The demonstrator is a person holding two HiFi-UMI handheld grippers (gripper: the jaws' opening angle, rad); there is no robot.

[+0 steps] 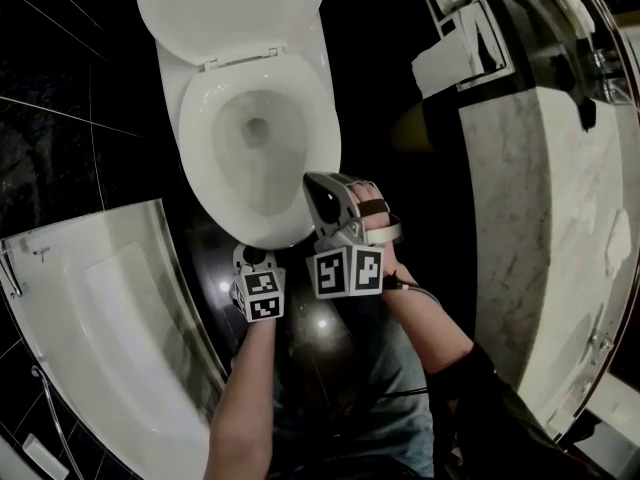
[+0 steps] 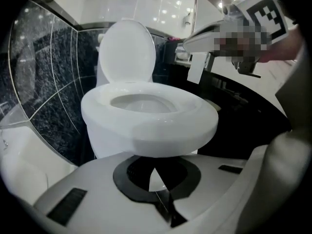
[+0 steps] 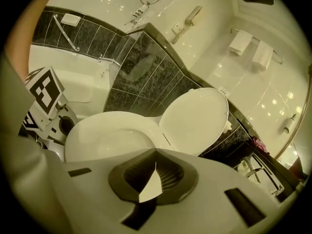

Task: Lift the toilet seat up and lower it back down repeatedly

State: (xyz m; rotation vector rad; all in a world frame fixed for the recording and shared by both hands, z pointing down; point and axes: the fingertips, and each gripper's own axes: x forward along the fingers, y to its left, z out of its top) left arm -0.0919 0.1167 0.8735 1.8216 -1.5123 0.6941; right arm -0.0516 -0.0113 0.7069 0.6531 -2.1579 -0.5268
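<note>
A white toilet stands with its lid raised against the back and its seat lying flat on the bowl. My right gripper is at the seat's front right edge, its jaws shut with nothing between them; in the right gripper view its tip sits just short of the seat, with the lid behind. My left gripper is low at the front of the bowl. In the left gripper view its shut jaws sit just below the seat's overhanging front rim.
A white bathtub curves along the left, behind dark tiled wall panels. A marble counter runs down the right. A wall rack with paper hangs beside the toilet. The floor is dark and glossy.
</note>
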